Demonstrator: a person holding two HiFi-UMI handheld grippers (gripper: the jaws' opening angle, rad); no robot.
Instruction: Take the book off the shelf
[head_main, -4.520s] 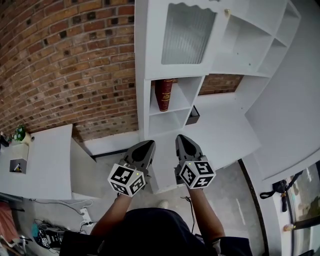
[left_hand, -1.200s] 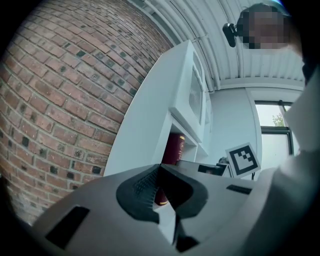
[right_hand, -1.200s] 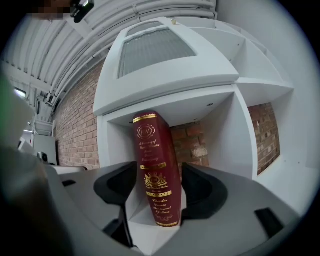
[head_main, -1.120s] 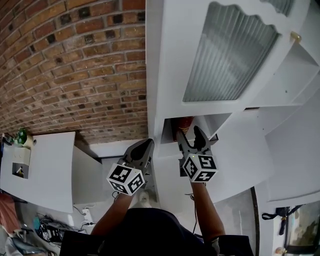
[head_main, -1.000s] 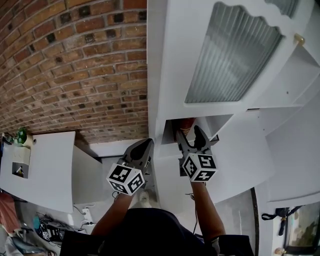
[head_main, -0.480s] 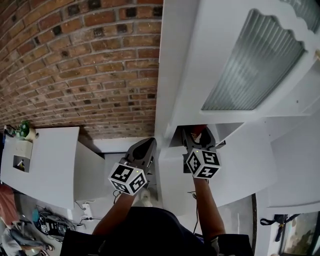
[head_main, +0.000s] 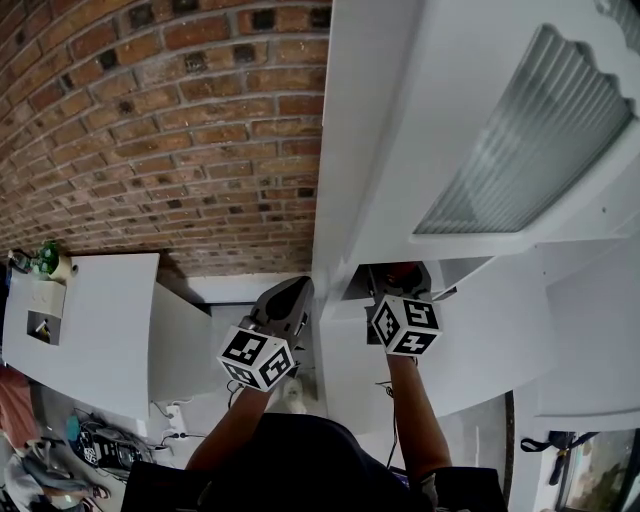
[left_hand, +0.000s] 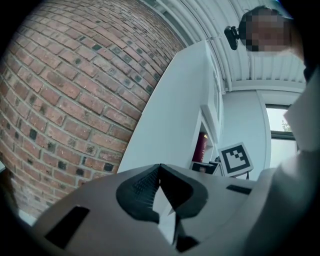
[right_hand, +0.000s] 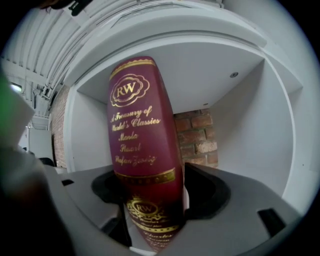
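Book (right_hand: 142, 150) stands tilted in the shelf (right_hand: 250, 125) cubby, my right gripper (right_hand: 152, 187) clamped low on its spine and my left gripper (left_hand: 160, 172) closed on nothing; pulled fast, I judge the glossy spine could slip or pivot.

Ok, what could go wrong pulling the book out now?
The right gripper holds the book low on its spine; the tall upper part could tip or twist as it comes out. The book seems to lean, and its top looks close to the shelf ceiling, so it might catch. The left gripper is shut and off to the side, no backup.
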